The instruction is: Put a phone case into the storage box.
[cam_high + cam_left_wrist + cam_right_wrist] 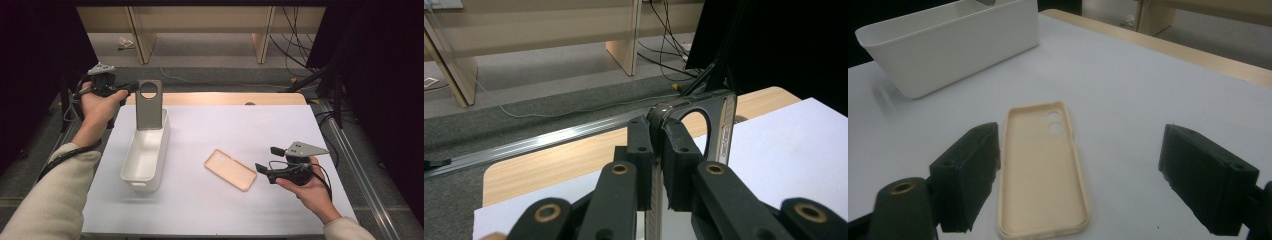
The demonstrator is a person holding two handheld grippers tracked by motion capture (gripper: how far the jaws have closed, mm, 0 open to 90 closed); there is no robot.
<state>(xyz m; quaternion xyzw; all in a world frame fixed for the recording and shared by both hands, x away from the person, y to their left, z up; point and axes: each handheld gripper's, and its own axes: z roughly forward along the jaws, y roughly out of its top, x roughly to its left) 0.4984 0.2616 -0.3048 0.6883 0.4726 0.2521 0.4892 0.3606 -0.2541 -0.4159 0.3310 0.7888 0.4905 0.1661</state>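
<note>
white table (280,125): left gripper (131,87) clamps grey phone case (149,105) over bin (146,155); right gripper (266,160) jaws spread.

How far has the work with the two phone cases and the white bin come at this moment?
Nothing looks finished: the white bin shows no case lying inside. In hand: the left tool is shut on the grey phone case, held upright over the bin's far end, so it seems about to go in. Left: the beige phone case lies flat on the table, in front of the open right tool, not yet gripped.
</note>
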